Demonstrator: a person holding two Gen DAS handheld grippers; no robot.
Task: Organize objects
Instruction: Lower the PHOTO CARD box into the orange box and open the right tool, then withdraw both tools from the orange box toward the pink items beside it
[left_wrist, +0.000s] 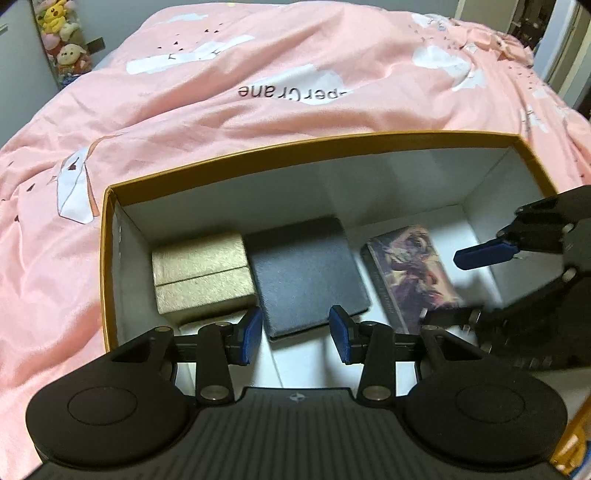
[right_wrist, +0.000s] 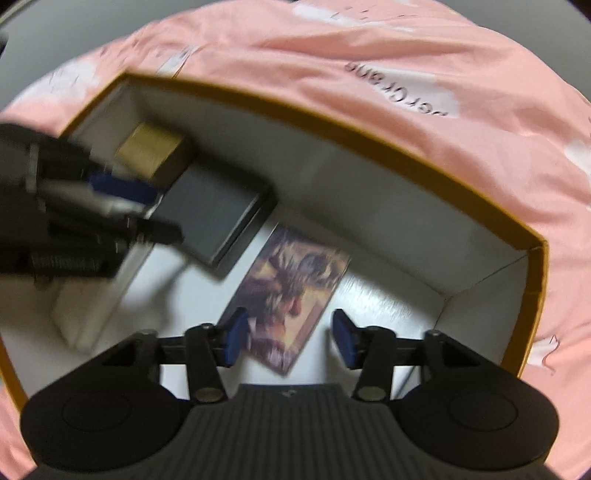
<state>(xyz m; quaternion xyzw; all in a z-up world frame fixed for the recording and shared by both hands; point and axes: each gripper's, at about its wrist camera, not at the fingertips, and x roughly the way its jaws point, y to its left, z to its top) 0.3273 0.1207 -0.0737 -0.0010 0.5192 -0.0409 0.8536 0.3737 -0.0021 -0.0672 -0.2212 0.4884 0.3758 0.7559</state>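
Inside the open cardboard box (right_wrist: 480, 206), the picture card (right_wrist: 295, 291) lies flat just below the right gripper (right_wrist: 286, 339), whose empty jaws stand wide across its near end, its long axis running away toward the far wall.

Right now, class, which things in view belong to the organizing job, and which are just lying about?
Part of the job:
- orange-rimmed box
- gold box inside it
- black case beside the gold box
- illustrated card box
- left claw, open
- right claw, open above the illustrated card box

Just lying about:
- pink bedcover
- plush toys
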